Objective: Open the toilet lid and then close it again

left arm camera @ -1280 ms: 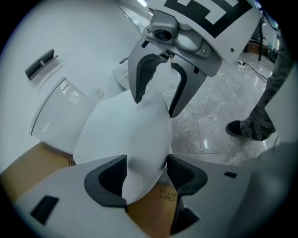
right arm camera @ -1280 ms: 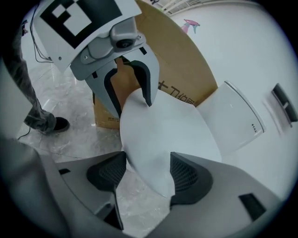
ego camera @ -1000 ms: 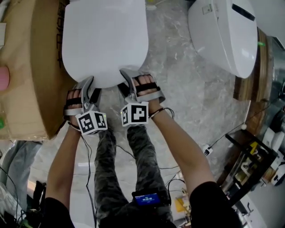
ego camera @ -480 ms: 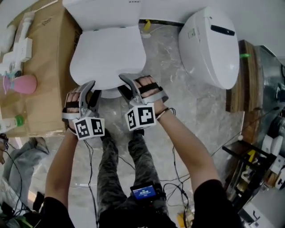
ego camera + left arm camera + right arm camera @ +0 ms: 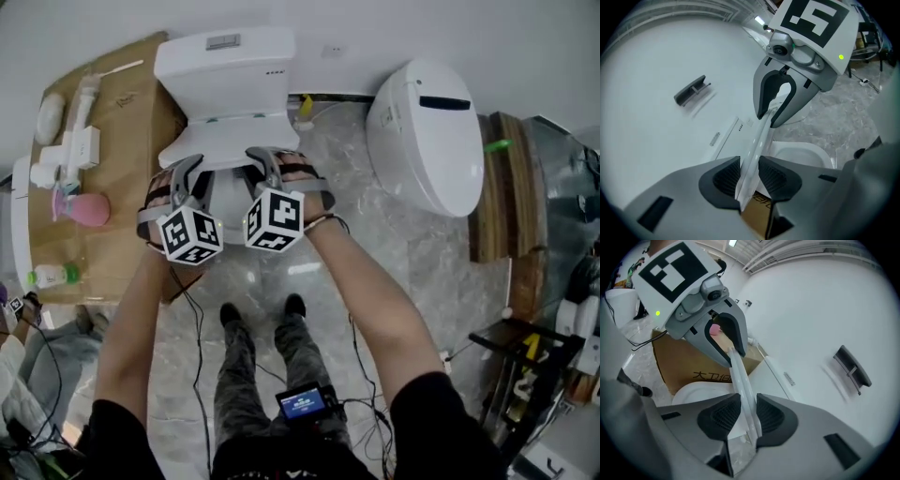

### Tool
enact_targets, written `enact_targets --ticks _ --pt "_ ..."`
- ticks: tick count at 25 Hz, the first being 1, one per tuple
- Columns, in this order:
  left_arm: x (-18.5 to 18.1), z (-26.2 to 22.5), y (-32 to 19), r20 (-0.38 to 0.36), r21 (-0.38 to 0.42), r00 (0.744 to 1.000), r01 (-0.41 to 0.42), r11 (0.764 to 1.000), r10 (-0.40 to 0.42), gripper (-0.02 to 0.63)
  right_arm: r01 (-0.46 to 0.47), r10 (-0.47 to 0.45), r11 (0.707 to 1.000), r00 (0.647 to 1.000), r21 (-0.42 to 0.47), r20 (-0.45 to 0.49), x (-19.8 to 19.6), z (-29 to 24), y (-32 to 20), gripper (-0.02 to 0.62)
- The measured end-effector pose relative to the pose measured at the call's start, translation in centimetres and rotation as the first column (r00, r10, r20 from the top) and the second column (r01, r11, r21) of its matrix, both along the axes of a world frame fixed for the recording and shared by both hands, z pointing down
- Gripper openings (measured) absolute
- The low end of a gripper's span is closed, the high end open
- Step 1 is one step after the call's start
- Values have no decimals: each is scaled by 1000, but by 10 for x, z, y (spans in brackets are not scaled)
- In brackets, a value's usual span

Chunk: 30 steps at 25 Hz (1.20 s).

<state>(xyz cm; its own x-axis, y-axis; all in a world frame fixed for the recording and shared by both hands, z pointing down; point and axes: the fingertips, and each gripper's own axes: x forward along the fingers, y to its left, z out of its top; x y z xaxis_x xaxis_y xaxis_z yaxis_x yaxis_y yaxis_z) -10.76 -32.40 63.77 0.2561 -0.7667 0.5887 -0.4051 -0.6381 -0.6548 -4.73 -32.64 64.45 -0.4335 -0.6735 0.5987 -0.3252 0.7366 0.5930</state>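
The white toilet (image 5: 225, 61) stands against the wall, its lid (image 5: 223, 142) tilted up off the bowl. Both grippers hold the lid's front edge side by side. My left gripper (image 5: 192, 178) has the thin lid edge (image 5: 751, 159) between its pads, and my right gripper (image 5: 267, 169) pinches the same edge (image 5: 743, 394) a little further along. Both pairs of jaws have just been closing onto that edge. Under the raised lid the seat (image 5: 799, 157) shows. Each gripper view also shows the other gripper: the right one (image 5: 771, 110), the left one (image 5: 731, 350).
A second white toilet (image 5: 427, 131) stands to the right. A cardboard box (image 5: 112, 159) at the left carries a pink object (image 5: 86, 209) and bottles. Wooden boards (image 5: 492, 187) lean at the far right. Cables (image 5: 361, 347) run over the marble floor by the person's legs.
Both grippers have risen with the lid's front edge, swinging the lid up from flat towards the tank. Their jaws have narrowed onto the edge.
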Motion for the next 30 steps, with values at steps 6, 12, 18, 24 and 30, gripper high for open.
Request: enact_targets --ticks 6,12,18,24,30 --pt "1 -5 -8 46 -70 999 1 998 2 126 8 -9 999 1000 -44 -22 0 -6 -7 107" --pt "3 -6 -16 87 -147 996 43 988 -30 127 24 -26 998 999 -57 -30 3 -9 -15 107" --pt "1 -10 -27 105 -205 991 100 974 -80 127 15 -18 996 1000 -84 -24 1 -13 -24 107" --pt "-3 -34 -78 79 -193 994 88 977 -74 133 -34 34 997 999 -65 0 -3 -39 -74 106" --pt "-4 -52 -138 22 -188 999 29 982 -25 144 -90 87 991 996 -95 -37 -6 -52 -136 117"
